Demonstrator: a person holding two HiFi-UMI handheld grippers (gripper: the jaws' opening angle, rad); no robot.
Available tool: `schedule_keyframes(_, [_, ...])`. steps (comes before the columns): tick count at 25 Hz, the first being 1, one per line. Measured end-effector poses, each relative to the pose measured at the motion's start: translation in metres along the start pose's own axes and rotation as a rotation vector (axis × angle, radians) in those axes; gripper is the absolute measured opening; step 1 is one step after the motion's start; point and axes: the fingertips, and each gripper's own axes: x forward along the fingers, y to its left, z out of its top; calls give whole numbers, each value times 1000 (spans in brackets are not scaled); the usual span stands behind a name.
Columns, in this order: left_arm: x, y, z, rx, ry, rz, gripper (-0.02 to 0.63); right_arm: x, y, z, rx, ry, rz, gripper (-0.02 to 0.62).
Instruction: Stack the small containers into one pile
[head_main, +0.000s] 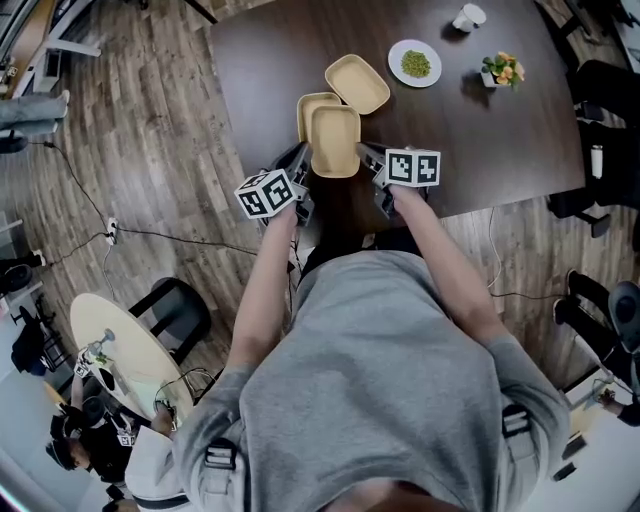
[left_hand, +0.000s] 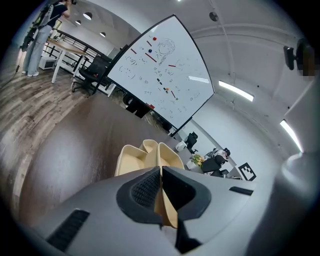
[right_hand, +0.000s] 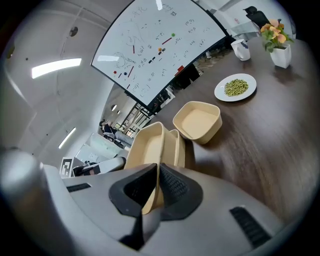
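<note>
Fingers (left_hand: 145, 189) — both pairs — on container (head_main: 335, 140) rims

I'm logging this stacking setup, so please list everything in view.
held container: one, beige, near table edge
second container: one, beige, partly behind it
third container: one, beige, further back
plate: one, white, holding green food, right of containers
cup: one, white, far edge
flower pot: one, white, right of plate
table: one, dark brown
whiteboard: one, white, beyond table
left tool: one, grey, shut on held container's rim
right tool: one, grey, shut on its opposite rim
</note>
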Motion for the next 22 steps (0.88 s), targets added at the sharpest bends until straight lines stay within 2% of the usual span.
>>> schedule_keyframes(9, [7, 31, 14, 14, -2, 70, 31, 31, 2, 8, 29, 31, -18, 23])
schedule_keyframes(22, [29, 64, 22, -1, 26, 126, 29, 64, -10, 22, 43, 79, -25, 25])
